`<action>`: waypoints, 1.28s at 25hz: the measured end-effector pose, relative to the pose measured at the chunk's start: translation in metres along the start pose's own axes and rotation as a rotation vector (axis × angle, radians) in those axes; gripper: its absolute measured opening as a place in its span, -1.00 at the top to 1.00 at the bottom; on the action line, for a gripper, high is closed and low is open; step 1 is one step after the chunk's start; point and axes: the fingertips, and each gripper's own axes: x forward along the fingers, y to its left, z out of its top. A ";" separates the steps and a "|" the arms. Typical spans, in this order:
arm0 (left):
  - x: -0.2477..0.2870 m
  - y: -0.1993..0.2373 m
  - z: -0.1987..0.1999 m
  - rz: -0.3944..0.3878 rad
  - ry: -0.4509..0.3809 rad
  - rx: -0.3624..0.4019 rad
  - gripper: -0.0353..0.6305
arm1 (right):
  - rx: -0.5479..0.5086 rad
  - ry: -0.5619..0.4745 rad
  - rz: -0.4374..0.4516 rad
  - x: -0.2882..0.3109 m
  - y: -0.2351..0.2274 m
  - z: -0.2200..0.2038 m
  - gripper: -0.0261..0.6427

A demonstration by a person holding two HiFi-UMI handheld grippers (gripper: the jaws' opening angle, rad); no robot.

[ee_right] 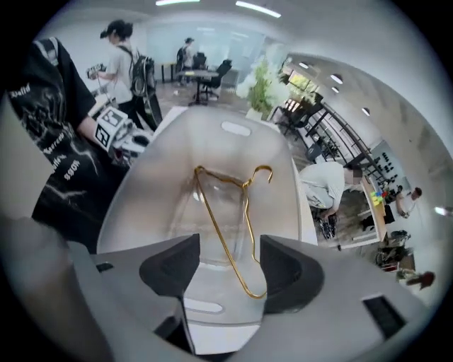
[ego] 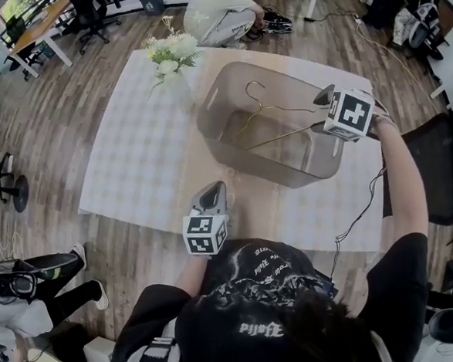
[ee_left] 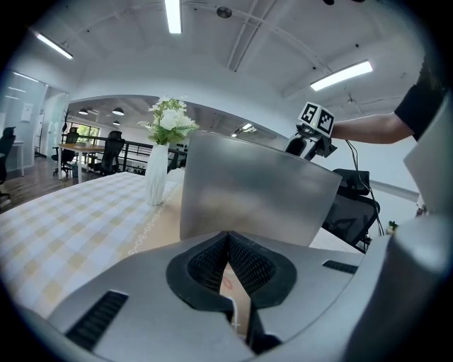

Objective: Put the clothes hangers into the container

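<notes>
A translucent grey container (ego: 232, 149) stands on the table's right half. One gold wire hanger (ego: 274, 138) lies slanted inside it, hook toward the far side. My right gripper (ego: 320, 100) hangs over the container's right rim. In the right gripper view its jaws (ee_right: 230, 261) stand open; the hanger (ee_right: 244, 186) lies below and beyond them, its near end showing in the gap, no pad pressing on it. My left gripper (ego: 214, 189) rests low near the table's front edge, facing the container wall (ee_left: 255, 191), jaws (ee_left: 228, 237) shut on nothing.
A white vase of flowers (ego: 173, 56) stands at the container's far left corner, on a checked cloth (ego: 139, 151). A person crouches beyond the table (ego: 222, 14). An office chair (ego: 442, 169) sits to the right, and another person's legs (ego: 57, 296) at the lower left.
</notes>
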 end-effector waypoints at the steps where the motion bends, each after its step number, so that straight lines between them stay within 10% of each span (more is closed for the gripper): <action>1: 0.000 -0.003 0.000 -0.013 0.001 0.007 0.83 | 0.025 -0.056 -0.007 -0.010 0.003 0.007 0.11; 17: -0.006 -0.075 0.014 -0.245 -0.041 0.083 0.83 | 0.425 -0.772 -0.255 -0.114 0.088 0.012 0.19; 32: -0.016 -0.103 0.043 -0.347 -0.123 0.132 0.83 | 0.978 -1.083 -0.420 -0.062 0.185 -0.033 0.28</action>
